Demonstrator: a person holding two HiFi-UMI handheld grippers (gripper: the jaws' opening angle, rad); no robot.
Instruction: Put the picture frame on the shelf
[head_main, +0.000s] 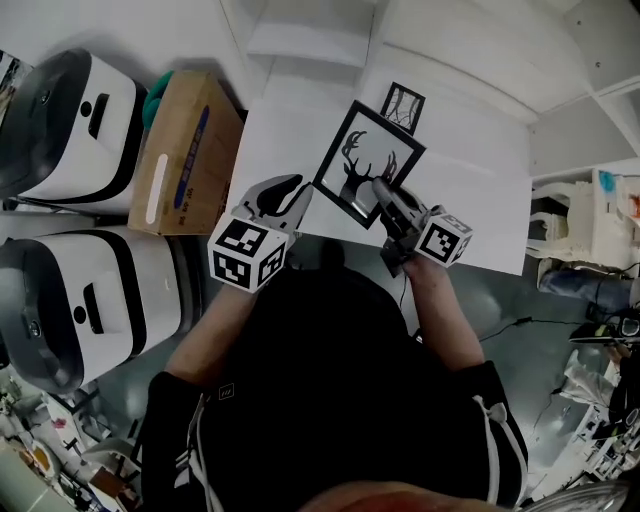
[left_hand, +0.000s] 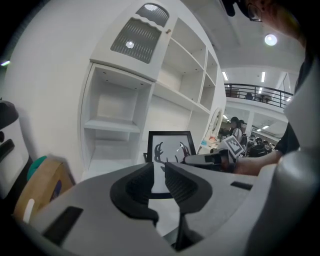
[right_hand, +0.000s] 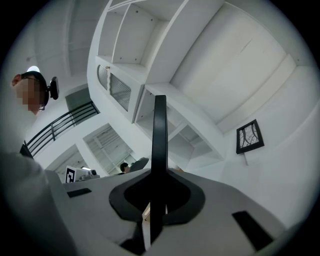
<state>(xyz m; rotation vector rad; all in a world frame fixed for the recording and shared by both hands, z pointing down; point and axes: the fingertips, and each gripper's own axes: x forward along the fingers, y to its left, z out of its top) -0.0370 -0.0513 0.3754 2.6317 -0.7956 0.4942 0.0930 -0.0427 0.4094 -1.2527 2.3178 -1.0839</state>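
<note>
The frame (head_main: 365, 165), held over the table (head_main: 480, 210), is pinched only at one edge by the right gripper (right_hand: 157, 200), while the left gripper (left_hand: 159, 182) stands narrowly parted, seemingly empty, so it may pivot and slip out.

Your head camera looks steeply down from above onto the picture frame (head_main: 365, 160) and the white surface (head_main: 290, 130). Each gripper camera rides close behind its own jaws and faces the shelf unit (left_hand: 115, 125). All three views share the frame.
</note>
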